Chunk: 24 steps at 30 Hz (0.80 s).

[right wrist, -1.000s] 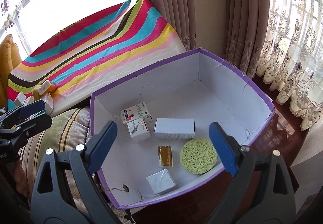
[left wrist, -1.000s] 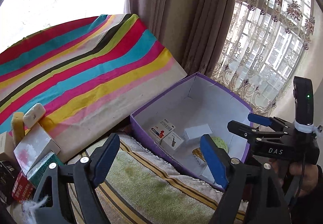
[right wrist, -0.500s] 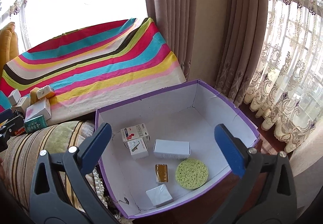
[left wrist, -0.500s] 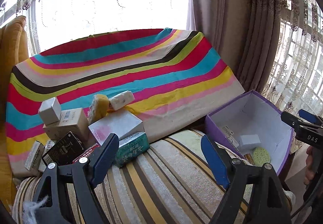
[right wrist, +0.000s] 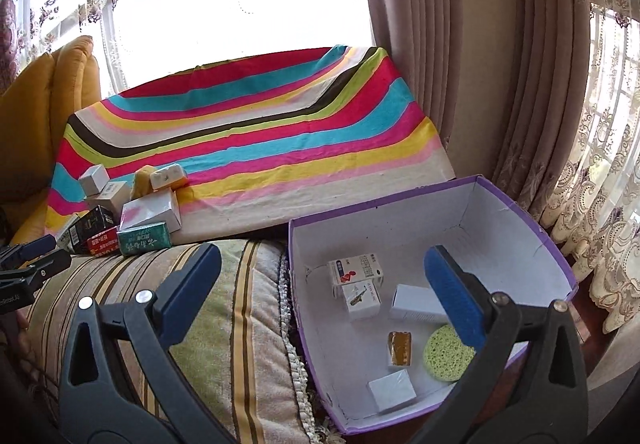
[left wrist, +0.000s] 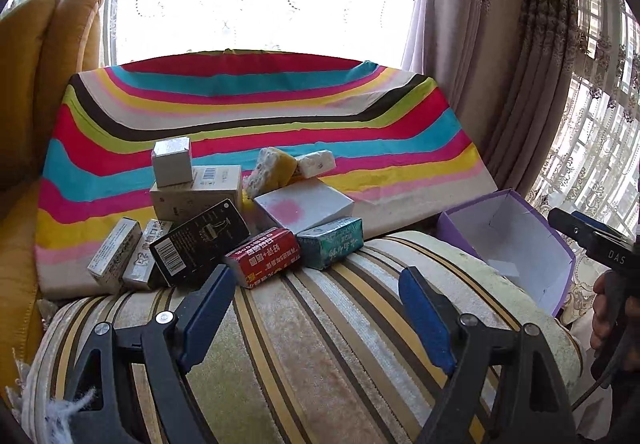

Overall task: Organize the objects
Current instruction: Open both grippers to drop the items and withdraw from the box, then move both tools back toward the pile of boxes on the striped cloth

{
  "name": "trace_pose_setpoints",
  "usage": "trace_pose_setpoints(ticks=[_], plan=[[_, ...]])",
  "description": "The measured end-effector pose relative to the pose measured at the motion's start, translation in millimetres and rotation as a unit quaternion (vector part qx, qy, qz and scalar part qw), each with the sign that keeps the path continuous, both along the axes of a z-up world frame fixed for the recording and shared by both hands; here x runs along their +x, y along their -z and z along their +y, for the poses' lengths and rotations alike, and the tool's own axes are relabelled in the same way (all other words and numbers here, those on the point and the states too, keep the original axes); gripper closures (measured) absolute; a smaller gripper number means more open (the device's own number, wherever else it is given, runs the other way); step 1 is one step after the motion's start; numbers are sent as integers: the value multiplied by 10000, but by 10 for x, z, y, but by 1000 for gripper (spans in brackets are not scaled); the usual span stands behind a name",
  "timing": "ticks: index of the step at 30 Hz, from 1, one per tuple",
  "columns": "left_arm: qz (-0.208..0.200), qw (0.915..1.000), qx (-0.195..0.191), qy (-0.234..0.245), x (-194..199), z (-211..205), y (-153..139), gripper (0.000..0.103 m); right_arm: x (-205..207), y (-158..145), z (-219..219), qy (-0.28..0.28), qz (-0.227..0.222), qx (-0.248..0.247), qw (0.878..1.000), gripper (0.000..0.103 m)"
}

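sorting is partly done — six things lie in the purple box (right wrist: 520, 204): two cartons, two white boxes, a brown packet and a green sponge (right wrist: 446, 354). the pile (left wrist: 224, 216) of about ten packs sits on the striped cloth (left wrist: 256, 112), well apart from it. left gripper (left wrist: 316, 308) and right gripper (right wrist: 320, 292) — both spread wide, holding nothing.

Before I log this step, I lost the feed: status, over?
Left tongs open, empty, facing box pile. Right tongs open, empty, over purple box. Nothing between left tongs and pile.
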<state>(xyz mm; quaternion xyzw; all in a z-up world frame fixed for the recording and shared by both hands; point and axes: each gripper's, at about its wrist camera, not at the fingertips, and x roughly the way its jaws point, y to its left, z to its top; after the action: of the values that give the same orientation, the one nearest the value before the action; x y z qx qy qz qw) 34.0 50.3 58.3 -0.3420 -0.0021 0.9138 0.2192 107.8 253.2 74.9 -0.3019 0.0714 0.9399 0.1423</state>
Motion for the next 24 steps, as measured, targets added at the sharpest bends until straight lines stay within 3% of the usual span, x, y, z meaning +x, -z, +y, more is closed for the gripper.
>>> trace_pose_setpoints(ticks=[11, 24], plan=[[-291, 9973, 267, -626, -2, -571, 95, 18, -282, 103, -474, -899, -279, -456, 9945, 1], [-571, 9883, 538, -1307, -111, -1151, 181, 18, -869, 342, -1023, -1962, -873, -573, 9750, 1]])
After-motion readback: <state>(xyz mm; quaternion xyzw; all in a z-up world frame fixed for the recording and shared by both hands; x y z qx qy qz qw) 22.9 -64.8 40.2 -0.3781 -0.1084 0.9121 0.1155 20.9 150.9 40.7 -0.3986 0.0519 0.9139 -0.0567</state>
